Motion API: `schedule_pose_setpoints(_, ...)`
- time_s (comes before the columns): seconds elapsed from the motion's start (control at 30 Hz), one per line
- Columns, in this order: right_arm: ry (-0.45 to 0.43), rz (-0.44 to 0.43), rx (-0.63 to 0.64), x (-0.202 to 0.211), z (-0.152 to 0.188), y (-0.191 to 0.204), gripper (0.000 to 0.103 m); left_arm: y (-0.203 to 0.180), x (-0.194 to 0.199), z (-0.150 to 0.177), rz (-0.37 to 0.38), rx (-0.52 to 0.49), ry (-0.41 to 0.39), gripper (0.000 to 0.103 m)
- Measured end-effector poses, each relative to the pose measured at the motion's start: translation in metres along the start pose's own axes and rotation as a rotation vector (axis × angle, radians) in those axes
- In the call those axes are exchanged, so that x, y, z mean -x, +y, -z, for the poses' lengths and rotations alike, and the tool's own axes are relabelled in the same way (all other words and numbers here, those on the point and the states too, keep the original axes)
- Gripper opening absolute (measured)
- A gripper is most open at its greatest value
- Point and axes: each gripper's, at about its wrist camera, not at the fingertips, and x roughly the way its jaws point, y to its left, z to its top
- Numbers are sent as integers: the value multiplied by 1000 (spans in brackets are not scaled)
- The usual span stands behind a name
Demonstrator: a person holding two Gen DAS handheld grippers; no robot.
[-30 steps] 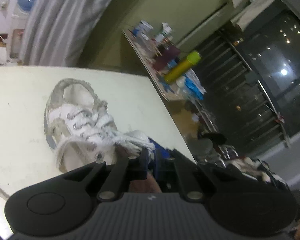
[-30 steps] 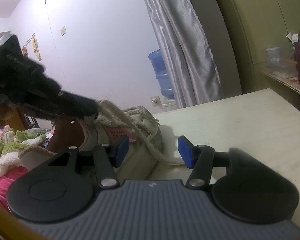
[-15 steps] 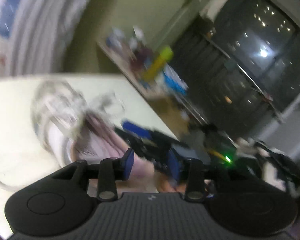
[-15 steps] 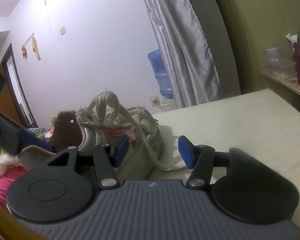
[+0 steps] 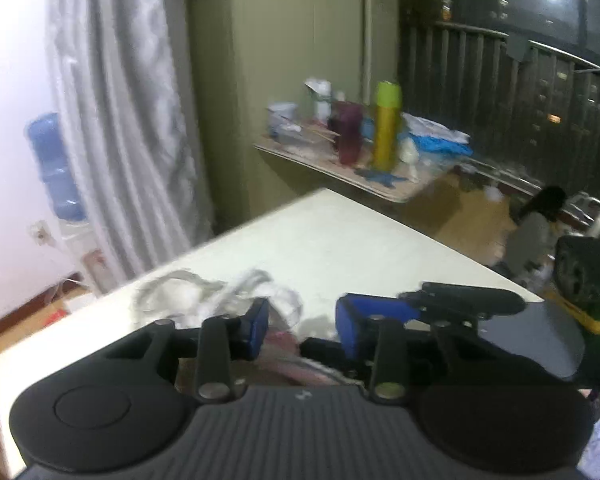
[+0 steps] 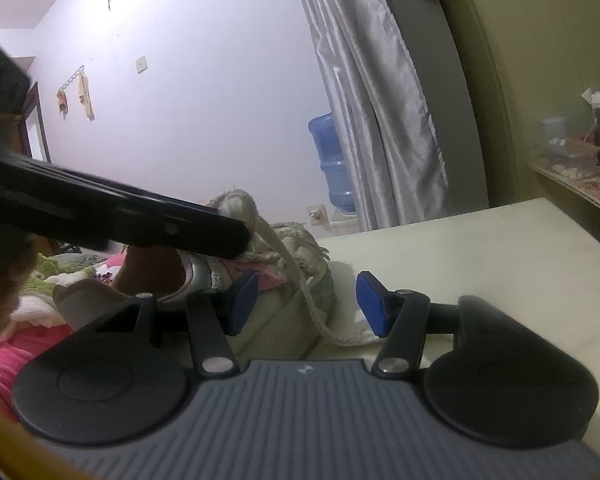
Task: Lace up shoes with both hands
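left tongs (image 5: 302,326): angled down over shoe (image 5: 220,300), jaws closing, no lace visibly pinched | right tongs (image 6: 306,304): near level, jaws apart, loose lace (image 6: 300,280) hanging between them, unpinched | shoe: on counter (image 6: 480,264), just ahead of both tongs, laces looped above it

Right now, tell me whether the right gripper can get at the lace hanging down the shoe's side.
Probably yes: the right gripper is open, the lace hangs just ahead, nothing between. The left gripper works higher, at the loops.

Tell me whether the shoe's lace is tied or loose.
Loose: the lace trails off the shoe onto the table, unknotted there.
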Motion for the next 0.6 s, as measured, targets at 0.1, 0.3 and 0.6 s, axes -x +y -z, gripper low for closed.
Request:
schedule_pose_setpoints(0.1, 1, 0, 0, 2, 3, 13, 54, 18, 1, 7, 71, 98, 4, 11)
schedule_pose_setpoints(0.3, 3, -4, -6, 10, 11, 39, 55, 71, 10, 28, 445, 423, -133, 36)
schedule_pose_setpoints(0.6, 12, -6, -29, 20, 21, 75, 55, 27, 42, 66, 509, 106, -291, 49)
